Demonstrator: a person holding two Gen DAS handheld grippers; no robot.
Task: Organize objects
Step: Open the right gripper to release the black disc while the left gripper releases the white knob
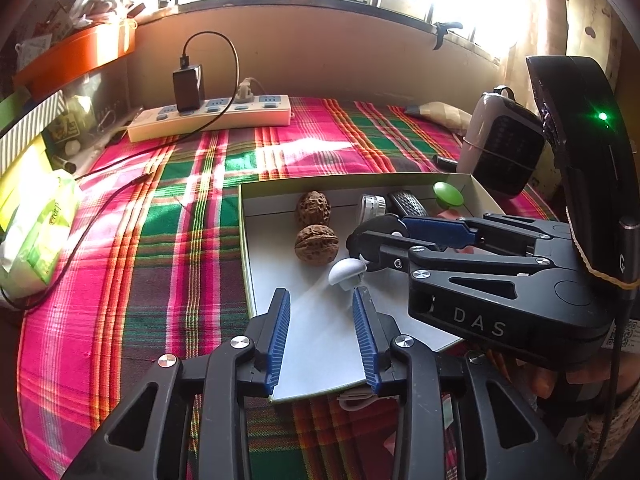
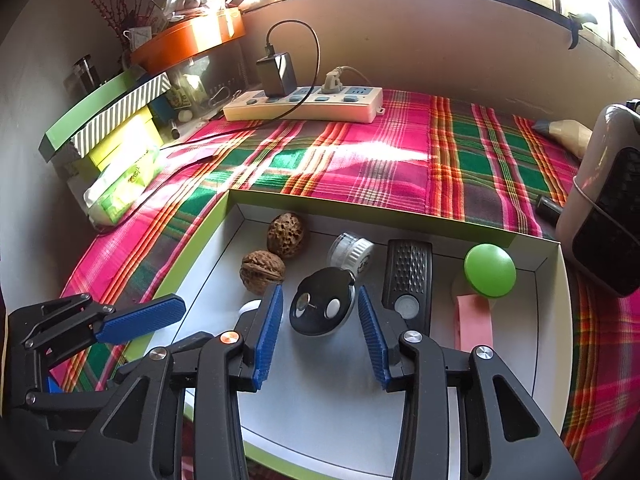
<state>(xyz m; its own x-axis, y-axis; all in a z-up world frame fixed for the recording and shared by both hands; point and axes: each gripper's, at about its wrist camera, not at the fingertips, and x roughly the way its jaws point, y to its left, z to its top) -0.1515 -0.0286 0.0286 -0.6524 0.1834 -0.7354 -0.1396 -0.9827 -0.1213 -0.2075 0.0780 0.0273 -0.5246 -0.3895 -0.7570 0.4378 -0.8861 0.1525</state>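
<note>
Plaid cloth (image 2: 360, 168) covers the table; a shallow white tray w/ green rim (image 2: 188, 248) sits on it.

Far left in the right wrist view: left gripper (image 1: 322, 320) over the tray's left edge, jaws apart, nothing between the pads. In its own view a small white dome piece (image 1: 347, 273) lies on the tray floor just ahead of its right fingertip, not gripped.

Next, two walnuts (image 2: 262, 272) near the tray's back-left, close together.

Centre: right gripper (image 2: 320, 312) w/ jaws released, straddling a round black key fob (image 2: 322, 306). Fob lies flat on the tray floor betw. the blue pads, a gap showing each side, so not clamped.

Behind fob: clear-and-white cap-like piece (image 2: 352, 252). Right of it: black remote (image 2: 408, 280) lying lengthwise, then green round knob (image 2: 490, 270) at the back-right corner, pink slip (image 2: 474, 322) in front of it.
</note>
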